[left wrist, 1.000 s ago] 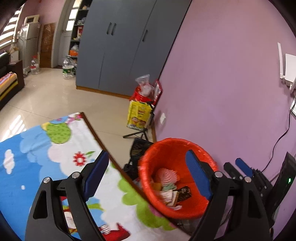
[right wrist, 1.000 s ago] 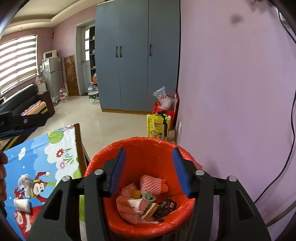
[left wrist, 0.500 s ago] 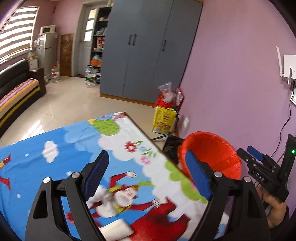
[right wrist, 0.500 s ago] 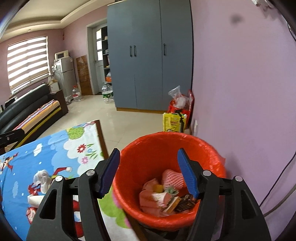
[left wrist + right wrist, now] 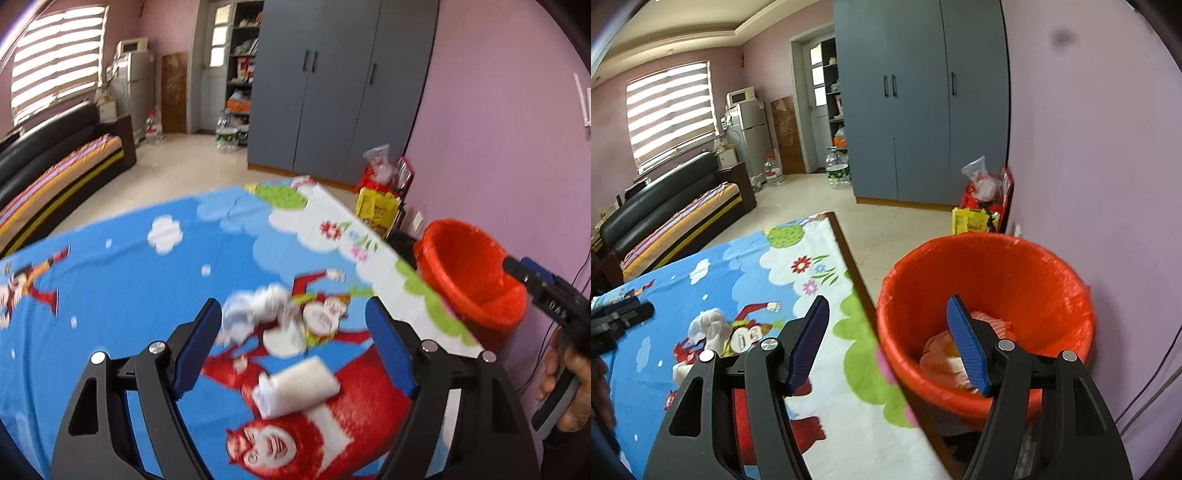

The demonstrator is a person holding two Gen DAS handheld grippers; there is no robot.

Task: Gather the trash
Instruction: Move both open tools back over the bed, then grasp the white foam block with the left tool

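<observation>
A red bin (image 5: 469,273) with a red liner stands off the table's right edge; the right wrist view shows its rim (image 5: 982,243) and trash inside (image 5: 942,354). On the cartoon tablecloth (image 5: 129,280) lie a crumpled white tissue (image 5: 255,310), a white paper cup on its side (image 5: 295,384) and a round white piece (image 5: 284,338). My left gripper (image 5: 293,347) is open and empty, over the cup and tissue. My right gripper (image 5: 888,339) is open and empty, over the gap between table edge and bin. The tissue also shows in the right wrist view (image 5: 709,325).
The purple wall (image 5: 1089,166) rises just right of the bin. Bags (image 5: 380,199) sit on the floor by the grey wardrobe (image 5: 332,85). A black sofa (image 5: 55,162) stands at the left. The table's wooden edge (image 5: 853,258) runs beside the bin.
My left gripper has swung left from the bin to above the table's trash. My right gripper has drawn back and left from over the bin. Both stay open.
</observation>
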